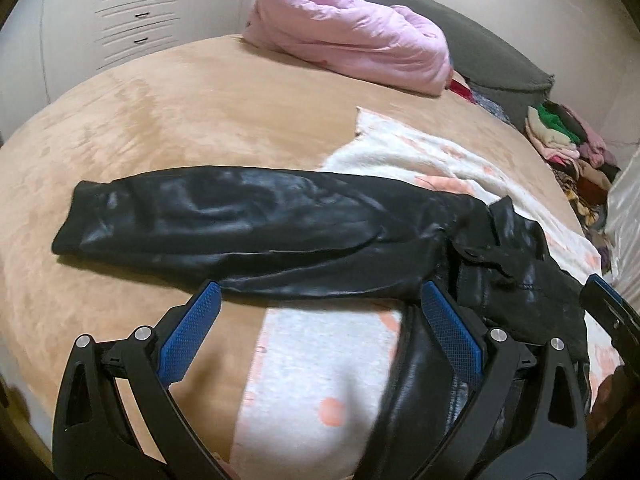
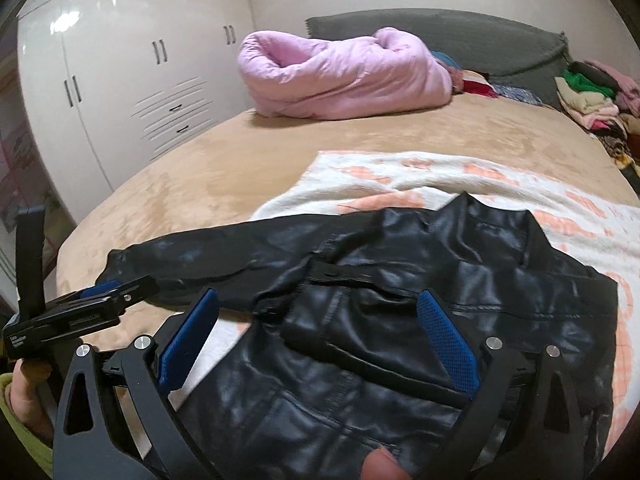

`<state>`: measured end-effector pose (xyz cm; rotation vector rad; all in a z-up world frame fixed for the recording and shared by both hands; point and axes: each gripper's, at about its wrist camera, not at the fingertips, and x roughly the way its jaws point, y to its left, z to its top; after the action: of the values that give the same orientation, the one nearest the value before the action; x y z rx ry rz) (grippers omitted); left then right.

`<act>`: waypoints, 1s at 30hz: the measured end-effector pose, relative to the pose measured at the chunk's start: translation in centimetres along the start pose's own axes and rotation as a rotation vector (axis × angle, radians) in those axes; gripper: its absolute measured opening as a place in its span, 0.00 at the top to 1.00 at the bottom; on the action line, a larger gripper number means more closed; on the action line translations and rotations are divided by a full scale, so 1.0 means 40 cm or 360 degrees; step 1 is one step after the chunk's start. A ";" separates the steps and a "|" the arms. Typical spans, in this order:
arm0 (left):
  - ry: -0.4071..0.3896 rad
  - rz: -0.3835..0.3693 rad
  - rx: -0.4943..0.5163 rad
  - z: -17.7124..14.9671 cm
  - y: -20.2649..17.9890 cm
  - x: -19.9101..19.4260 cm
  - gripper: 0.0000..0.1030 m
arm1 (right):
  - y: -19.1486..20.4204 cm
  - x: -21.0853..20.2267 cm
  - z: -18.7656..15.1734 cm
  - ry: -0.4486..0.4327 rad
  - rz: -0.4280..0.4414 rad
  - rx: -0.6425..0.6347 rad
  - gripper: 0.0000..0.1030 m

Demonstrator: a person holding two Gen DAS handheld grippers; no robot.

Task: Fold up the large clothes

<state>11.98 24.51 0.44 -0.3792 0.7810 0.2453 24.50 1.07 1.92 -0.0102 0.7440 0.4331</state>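
My left gripper (image 1: 320, 320) hangs with its jaws wide apart and nothing between them, its blue pads (image 1: 188, 336) just above the near edge of the black leather jacket (image 1: 256, 232). My right gripper (image 2: 316, 328) is likewise spread wide and holds nothing, poised over the jacket's body, with a fingertip of mine (image 2: 380, 464) showing at the bottom of its view. From the right wrist camera I can see the left gripper out to the side with my hand (image 2: 24, 396) and a yellow-green cuff (image 2: 20, 424) behind it.

The jacket lies across the near part of the bed (image 1: 140, 128), front side up, its body toward my right and resting on a white blanket with peach blotches (image 2: 400, 176). One sleeve (image 1: 200, 220) stretches straight out to my left, off the blanket and onto the tan bedspread, cuff at the far end. The collar (image 2: 480, 216) points away from me.

Further back, a rolled pink quilt (image 2: 340, 76) sits near the head of the bed against a grey headboard (image 2: 460, 36). A pile of mixed coloured clothes (image 2: 592, 96) lies at the far right corner. White wardrobes (image 2: 120, 80) stand along the left wall.
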 end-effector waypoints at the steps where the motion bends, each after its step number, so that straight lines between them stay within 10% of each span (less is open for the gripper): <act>1: -0.0002 -0.0001 -0.0019 0.001 0.010 0.000 0.09 | 0.013 0.005 0.001 0.0006 0.0011 -0.0015 0.04; 30: 0.0017 0.0200 -0.0734 -0.016 0.381 0.085 0.09 | 0.305 0.201 -0.039 0.0215 0.0221 -0.0387 0.04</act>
<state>8.54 38.29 -6.11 -0.7675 0.7565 0.5454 24.02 14.97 -2.76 -0.2184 0.8242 0.6585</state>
